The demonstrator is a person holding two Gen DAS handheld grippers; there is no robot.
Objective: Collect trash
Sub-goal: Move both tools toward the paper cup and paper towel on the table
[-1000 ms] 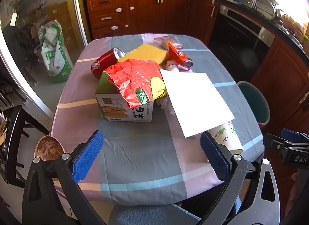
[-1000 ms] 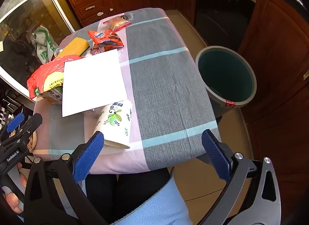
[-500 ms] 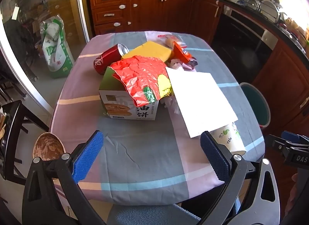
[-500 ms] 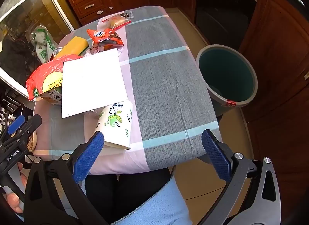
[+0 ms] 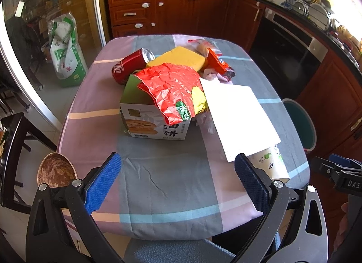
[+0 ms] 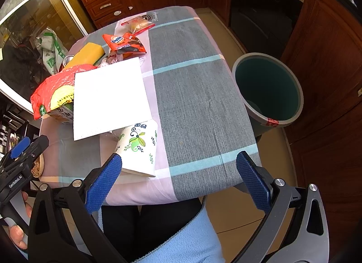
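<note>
Left claw (image 5: 177, 181) and right claw (image 6: 178, 178) both spread wide, empty, hovering at near edge of worktop (image 6: 199, 95). Nothing collected yet: paper cup (image 6: 139, 147), white paper sheet (image 6: 110, 98), red wrapper (image 5: 169, 86), cardboard box (image 5: 153, 125), cola can (image 5: 129, 65) all on worktop. Teal bin (image 6: 268, 89) on floor beside worktop, looks empty.

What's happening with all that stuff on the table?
A person is about to tidy up rubbish. They hold a left gripper and a right gripper, both open and holding nothing. A paper cup, white sheet, red bag, box and can lie on the table. The bin waits beside it.
</note>
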